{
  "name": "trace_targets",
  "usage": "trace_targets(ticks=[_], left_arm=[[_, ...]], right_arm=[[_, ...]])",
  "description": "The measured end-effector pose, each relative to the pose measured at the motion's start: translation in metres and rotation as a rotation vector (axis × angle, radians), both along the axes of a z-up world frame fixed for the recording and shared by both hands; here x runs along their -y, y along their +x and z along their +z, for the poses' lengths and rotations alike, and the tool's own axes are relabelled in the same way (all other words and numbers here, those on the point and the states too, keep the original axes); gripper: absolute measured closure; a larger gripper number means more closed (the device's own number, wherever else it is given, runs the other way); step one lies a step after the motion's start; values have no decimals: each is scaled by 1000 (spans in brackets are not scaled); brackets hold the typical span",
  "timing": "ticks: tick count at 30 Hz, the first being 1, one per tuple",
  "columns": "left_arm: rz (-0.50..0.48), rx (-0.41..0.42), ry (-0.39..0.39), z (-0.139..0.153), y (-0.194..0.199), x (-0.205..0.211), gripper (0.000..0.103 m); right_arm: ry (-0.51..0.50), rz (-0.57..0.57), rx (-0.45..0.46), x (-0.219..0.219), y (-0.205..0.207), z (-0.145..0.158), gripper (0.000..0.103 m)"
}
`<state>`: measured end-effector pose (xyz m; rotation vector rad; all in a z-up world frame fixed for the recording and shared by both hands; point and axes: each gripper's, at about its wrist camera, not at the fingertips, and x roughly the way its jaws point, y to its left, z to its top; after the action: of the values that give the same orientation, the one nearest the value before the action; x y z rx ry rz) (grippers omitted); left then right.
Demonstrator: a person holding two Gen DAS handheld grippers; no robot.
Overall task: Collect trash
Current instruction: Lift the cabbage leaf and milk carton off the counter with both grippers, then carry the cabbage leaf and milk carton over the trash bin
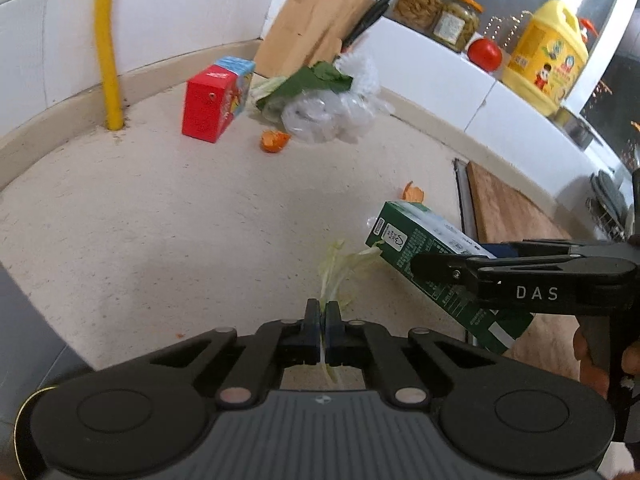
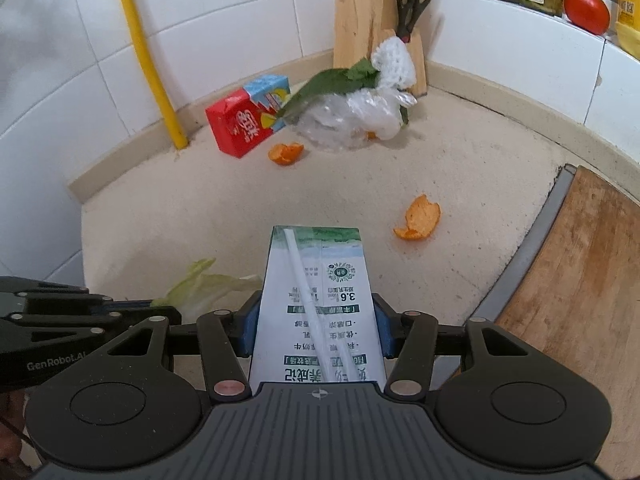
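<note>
Milk carton (image 2: 318, 304) clamped in right tool (image 2: 316, 326), left tool (image 1: 322, 316) pinching lettuce leaf (image 1: 340, 272)

Soft, even daylight fills both my views, bright on the white wall tiles (image 2: 248, 20) and pale worktop (image 1: 168, 216). My claws throw only faint, blurred shadows onto it. The fisheye bends the worktop's back edge into a curve, and the corners go dark. Far items look slightly soft.
</note>
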<state>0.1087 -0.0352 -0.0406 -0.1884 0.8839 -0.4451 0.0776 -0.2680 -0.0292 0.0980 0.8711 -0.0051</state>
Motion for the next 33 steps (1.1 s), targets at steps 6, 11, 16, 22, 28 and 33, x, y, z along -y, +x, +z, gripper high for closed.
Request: trace_targets(ticks=[6, 11, 16, 22, 28, 33], left_arm=[[17, 23, -22, 8, -7, -13, 103], [41, 32, -42, 13, -10, -26, 103], [83, 45, -55, 17, -13, -42, 103], [144, 56, -64, 21, -19, -64, 103], [216, 79, -64, 28, -29, -87, 103], [301, 88, -61, 30, -44, -113, 103]], right_arm=[[15, 2, 21, -4, -2, 7, 42], [21, 8, 39, -10, -3, 12, 42], [23, 38, 53, -24, 0, 17, 42], [24, 95, 60, -47, 8, 18, 42], [36, 168, 69, -74, 17, 22, 42], [50, 249, 70, -103, 27, 22, 42]])
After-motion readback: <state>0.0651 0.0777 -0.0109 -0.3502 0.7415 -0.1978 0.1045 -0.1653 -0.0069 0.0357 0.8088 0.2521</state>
